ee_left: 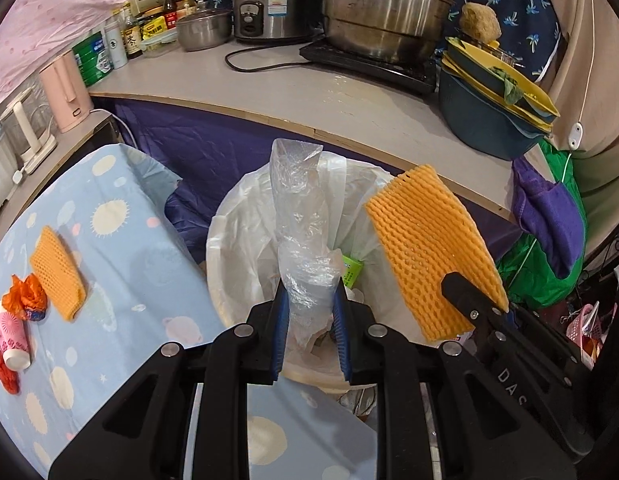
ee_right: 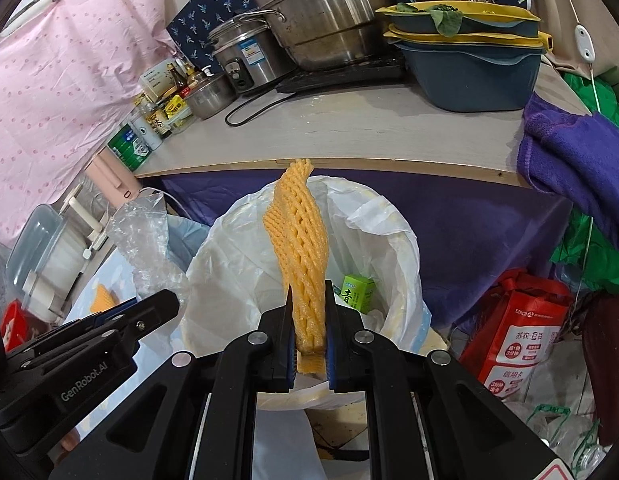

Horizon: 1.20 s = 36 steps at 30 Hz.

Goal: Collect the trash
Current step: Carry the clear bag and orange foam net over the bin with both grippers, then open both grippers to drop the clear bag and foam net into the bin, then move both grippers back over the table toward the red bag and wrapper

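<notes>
While both grippers tilt downward over the white-lined trash bin (ee_left: 245, 216), each is clamped on a piece of rubbish. The left gripper (ee_left: 311, 300) pinches a crumpled clear plastic bag (ee_left: 297, 216) between its blue pads, the bag standing up above the bin's mouth. The right gripper (ee_right: 309, 308), just beside it, squeezes an orange foam fruit net (ee_right: 299, 248) edge-on, the net rising from the narrow jaws over the bin. In the left wrist view that same net appears broadside at the right, with only the tip of the right gripper showing. A green carton (ee_right: 357, 288) lies inside the bin, partly hidden by the liner folds. On the blue patterned cloth (ee_left: 149, 248) to the left remain a second foam net (ee_left: 57, 276), orange and red wrappers (ee_left: 25, 298) and a pink-and-white tube (ee_left: 11, 338), partly cut off at the frame edge. The bin's bottom is hidden behind the gripper bodies.
</notes>
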Tool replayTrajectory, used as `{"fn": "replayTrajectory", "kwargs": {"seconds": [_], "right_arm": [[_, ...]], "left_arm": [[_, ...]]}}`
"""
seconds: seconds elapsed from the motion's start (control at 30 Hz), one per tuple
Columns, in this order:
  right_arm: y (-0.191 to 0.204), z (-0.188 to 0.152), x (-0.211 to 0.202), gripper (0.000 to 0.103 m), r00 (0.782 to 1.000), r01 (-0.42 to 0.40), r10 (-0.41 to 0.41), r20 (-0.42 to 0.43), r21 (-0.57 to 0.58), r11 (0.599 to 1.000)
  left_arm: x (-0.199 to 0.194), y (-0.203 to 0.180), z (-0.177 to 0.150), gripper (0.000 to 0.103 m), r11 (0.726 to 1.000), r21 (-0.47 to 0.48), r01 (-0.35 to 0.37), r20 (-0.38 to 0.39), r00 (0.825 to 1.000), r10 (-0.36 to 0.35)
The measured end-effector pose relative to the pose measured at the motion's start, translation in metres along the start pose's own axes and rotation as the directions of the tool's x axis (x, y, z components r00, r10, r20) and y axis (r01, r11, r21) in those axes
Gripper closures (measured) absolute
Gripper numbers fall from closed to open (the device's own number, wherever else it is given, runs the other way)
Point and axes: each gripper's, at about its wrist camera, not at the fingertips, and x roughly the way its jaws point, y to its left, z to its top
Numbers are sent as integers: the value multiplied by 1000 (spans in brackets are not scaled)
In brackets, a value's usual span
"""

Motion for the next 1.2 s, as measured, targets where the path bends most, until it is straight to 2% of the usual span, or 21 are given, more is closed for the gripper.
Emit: {"fn": "replayTrajectory", "kwargs": {"seconds": [0.27,0.37,0.4,0.47,0.53,0.63,0.8,1.2], "right_arm": [[-2,3,4,92,1000,6,-6,3,6,1000],[-3,3,2,88,1000,7,-8,11,15,1000],[-3,4,1,87,1000,8,-8,17,19,1000],[-3,5,0,82,1000,10,-11,24,23,1000],[-4,6,-2,74,999,11,-12,31,29,1000],[-4,7,-4,71,999,8,-9,39,35,999],[-2,8,-7,70,999,2,-3,46,29,1000],[14,8,-22,69,998,-10,10,66,1,1000]], "left_arm": [[13,-12,4,83,1000,20,-6,-12,1000,6],[13,-13,5,80,1000,19,-3,-11,1000,3],[13,-13,5,79,1000,18,-3,-10,1000,3],[13,-12,5,63,1000,12,-14,-5,1000,14],[12,-12,6,60,1000,7,-26,-1,1000,26],[12,-10,6,58,1000,-3,-26,-8,1000,26],[9,-6,5,53,999,-12,-35,-5,999,35],[-8,8,2,52,999,-40,-35,22,999,36]]}}
